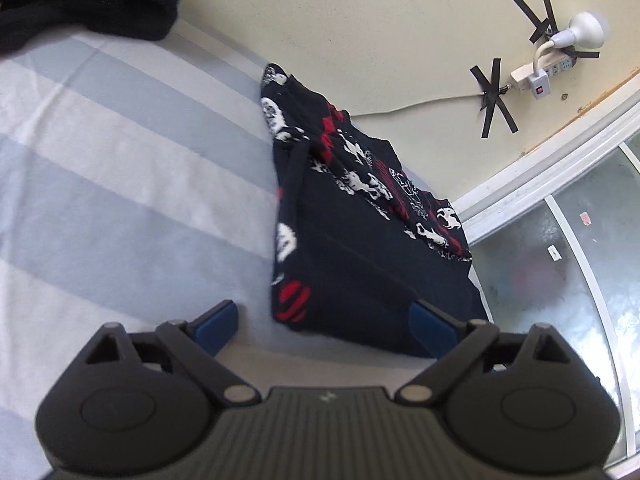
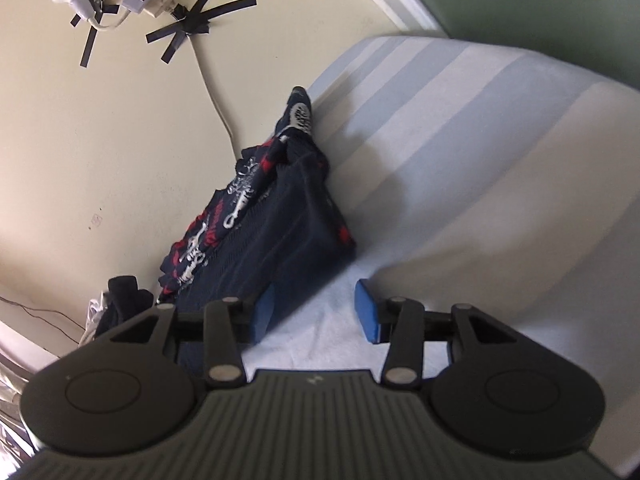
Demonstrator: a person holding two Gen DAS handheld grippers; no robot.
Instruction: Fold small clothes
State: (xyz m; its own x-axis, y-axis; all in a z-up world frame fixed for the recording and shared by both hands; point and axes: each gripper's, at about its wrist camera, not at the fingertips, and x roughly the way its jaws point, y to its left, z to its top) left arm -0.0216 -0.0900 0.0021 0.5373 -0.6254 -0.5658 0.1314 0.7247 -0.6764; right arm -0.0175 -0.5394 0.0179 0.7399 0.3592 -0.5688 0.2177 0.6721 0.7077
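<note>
Left wrist view: my left gripper (image 1: 324,322) is tilting down, jaws wide, empty. The folded shorts (image 1: 352,248) are lying on the striped bed (image 1: 120,200) by the wall (image 1: 380,20). My right gripper (image 2: 316,312) is hanging part-open, holding nothing.

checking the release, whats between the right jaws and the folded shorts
In the right wrist view, only bare striped sheet lies between the open jaws of the right gripper; the folded shorts sit just ahead, overlapping the left pad.

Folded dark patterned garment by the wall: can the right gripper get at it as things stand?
Probably yes. The right gripper is open, the folded garment's near edge lies right at its fingers, and only bare striped sheet lies around it.
</note>
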